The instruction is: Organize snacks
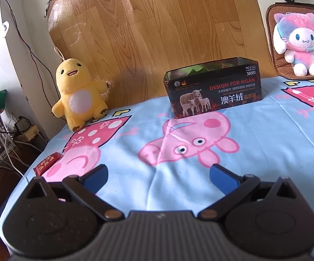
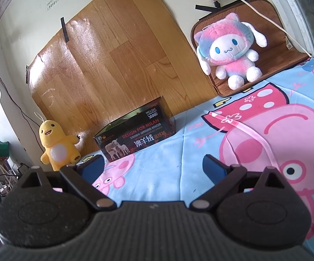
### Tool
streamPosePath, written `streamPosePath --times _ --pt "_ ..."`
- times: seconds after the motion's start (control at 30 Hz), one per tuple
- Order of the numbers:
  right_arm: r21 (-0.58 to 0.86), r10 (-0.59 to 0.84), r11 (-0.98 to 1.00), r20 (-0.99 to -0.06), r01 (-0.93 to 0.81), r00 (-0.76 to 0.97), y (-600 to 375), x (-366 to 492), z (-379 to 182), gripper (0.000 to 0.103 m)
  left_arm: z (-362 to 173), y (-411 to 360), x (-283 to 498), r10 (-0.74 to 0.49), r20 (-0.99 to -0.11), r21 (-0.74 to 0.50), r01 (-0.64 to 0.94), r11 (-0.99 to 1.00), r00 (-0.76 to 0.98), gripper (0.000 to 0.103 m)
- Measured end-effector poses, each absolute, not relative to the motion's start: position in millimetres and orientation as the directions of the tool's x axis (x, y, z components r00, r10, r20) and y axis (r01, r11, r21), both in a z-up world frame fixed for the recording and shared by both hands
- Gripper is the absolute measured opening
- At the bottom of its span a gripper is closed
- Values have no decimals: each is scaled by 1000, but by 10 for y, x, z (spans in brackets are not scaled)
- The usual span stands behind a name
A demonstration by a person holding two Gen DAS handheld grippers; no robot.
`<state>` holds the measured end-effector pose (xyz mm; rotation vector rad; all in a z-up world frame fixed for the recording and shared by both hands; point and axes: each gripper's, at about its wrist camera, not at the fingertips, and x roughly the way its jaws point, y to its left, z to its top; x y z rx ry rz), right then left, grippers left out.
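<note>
A black open-topped tin box (image 1: 214, 92) printed "DESIGN FOR MILAN" stands on the cartoon-pig bedsheet (image 1: 157, 184) near the wooden board; green and red packets show inside it. The box (image 2: 135, 137) also appears left of centre in the right wrist view. A small red snack packet (image 1: 47, 163) lies at the sheet's left edge, just ahead and left of my left gripper (image 1: 159, 171). That gripper is open, nothing between its blue pads. My right gripper (image 2: 153, 165) is open too and empty, hovering over the sheet well short of the box.
A yellow plush duck (image 1: 78, 93) sits left of the box, a pink and blue plush (image 1: 298, 41) on a brown cushion (image 2: 287, 56) at the right. A wood-grain board (image 1: 152, 28) backs the bed. Cables and a power strip (image 1: 26, 130) lie beyond the left edge.
</note>
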<state>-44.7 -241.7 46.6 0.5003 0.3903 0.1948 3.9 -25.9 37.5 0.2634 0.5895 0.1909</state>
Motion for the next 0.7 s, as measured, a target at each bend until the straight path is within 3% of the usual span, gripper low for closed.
streamPosePath --times 0.7 --pt "506 300 857 -336 -98 893 -2417 -418 443 99 354 -269 36 283 -504 332 -119 936 816 103"
